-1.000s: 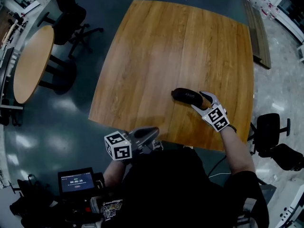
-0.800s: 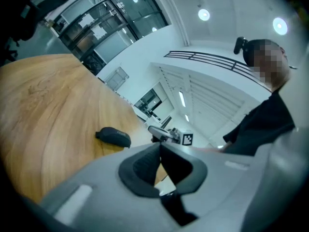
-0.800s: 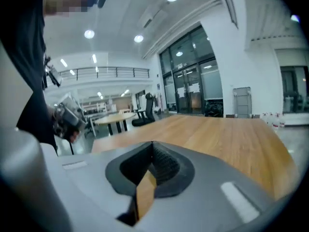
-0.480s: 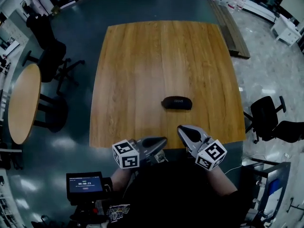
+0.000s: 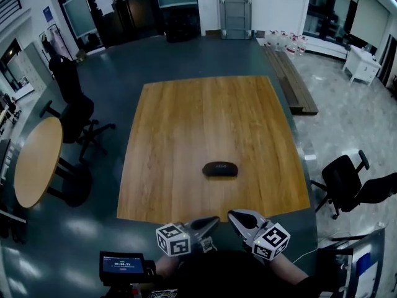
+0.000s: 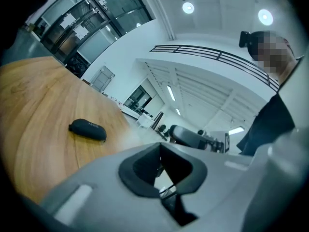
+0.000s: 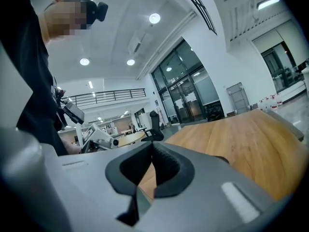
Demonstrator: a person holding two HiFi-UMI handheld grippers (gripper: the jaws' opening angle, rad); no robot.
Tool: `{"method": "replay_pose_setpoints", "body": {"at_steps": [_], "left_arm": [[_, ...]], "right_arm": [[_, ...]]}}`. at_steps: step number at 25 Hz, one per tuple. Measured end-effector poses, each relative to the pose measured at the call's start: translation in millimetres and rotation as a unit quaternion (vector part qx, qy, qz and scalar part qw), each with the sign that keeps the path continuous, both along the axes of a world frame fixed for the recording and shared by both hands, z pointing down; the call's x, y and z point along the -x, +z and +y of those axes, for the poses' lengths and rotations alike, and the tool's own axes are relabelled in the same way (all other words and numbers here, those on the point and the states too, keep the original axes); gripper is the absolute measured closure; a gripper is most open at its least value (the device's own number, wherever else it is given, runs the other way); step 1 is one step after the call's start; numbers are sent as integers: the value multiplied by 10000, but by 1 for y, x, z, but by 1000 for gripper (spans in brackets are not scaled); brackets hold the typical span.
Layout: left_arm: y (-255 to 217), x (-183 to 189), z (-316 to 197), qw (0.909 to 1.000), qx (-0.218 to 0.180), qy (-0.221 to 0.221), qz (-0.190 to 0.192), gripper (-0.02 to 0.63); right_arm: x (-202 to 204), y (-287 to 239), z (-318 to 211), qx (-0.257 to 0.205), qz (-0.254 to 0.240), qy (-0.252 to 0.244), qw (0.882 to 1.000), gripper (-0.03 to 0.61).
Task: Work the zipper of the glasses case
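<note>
**Pulled back from the glasses case (image 5: 219,169)**

Left gripper (image 5: 211,222) hung clenched and empty off the table's (image 5: 186,123) near edge. Case lay alone mid-table. Right gripper (image 5: 239,218), at the case a second earlier, had retreated, closed on nothing; zipper work seemed over or paused.

I see the left gripper (image 5: 213,221) and right gripper (image 5: 234,216): grey shells, black pads (image 6: 140,173), each with a white marker cube (image 5: 172,239) bearing black squares. Lower centre: a black top (image 5: 217,278).

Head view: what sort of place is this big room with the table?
Most likely an open-plan office or lab hall: a large wooden table, a black wheeled office chair beside it, and glass doors along the far wall.
</note>
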State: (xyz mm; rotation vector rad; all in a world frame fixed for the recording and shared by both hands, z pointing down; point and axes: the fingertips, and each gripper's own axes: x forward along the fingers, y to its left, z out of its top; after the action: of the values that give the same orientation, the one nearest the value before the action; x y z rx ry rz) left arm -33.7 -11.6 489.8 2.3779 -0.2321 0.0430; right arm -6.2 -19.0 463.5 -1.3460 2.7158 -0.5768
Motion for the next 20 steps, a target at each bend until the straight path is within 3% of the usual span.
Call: {"method": "replay_pose_setpoints", "body": {"at_steps": [10,20], "left_arm": [[14,-29,114,9993,186,-328,21,612],[-4,-67,156,9998,-126,-65,-129,612]], "right_arm": [[-34,24,126,169,1,-40,9998,574],[-69,-11,164,-273,-13,166,9995,574]]}}
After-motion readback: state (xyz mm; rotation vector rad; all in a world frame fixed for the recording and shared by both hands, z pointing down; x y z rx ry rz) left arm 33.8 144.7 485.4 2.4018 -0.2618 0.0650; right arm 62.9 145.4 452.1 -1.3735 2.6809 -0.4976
